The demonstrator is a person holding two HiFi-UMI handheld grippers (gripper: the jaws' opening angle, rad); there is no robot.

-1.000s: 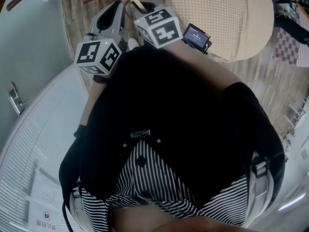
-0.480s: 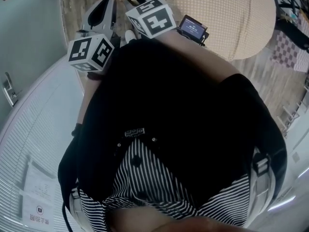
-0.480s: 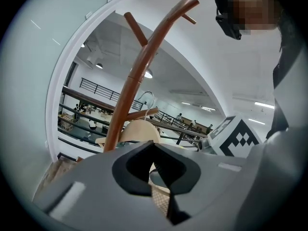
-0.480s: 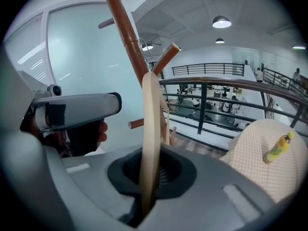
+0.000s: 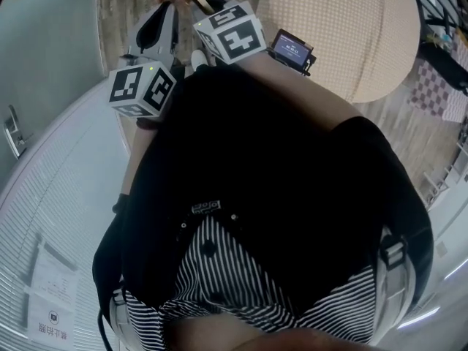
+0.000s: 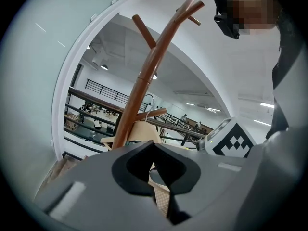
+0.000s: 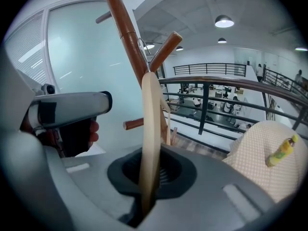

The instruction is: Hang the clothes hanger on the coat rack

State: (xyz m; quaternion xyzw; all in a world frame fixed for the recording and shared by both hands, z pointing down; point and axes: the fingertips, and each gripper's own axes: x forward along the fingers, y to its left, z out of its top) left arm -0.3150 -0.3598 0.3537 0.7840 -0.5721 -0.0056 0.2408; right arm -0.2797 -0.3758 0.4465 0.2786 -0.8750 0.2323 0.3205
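Right gripper: the right gripper (image 7: 150, 179) is clamped on the lower edge of a pale, flat wooden clothes hanger (image 7: 150, 114). The hanger rises upright and edge-on out of the jaws.
Hanger hook: the thin metal hook (image 7: 142, 49) sits close against the trunk of the reddish-brown wooden coat rack (image 7: 126, 28). It is in the fork between the trunk and an upward-slanting peg (image 7: 165, 48); whether it rests on the peg I cannot tell.
Left gripper: the left gripper (image 6: 156, 172) holds nothing, its jaws a narrow slit apart. It points towards the rack's trunk, beside the hanger and clear of it.
Hand: a hand (image 7: 91, 131) grasps the left gripper's handle.
Surroundings: a cream woven cushioned seat (image 7: 262, 158) lies right of the rack, with a small yellow bottle (image 7: 280, 150) on it. A dark railing (image 7: 216, 83) runs behind.
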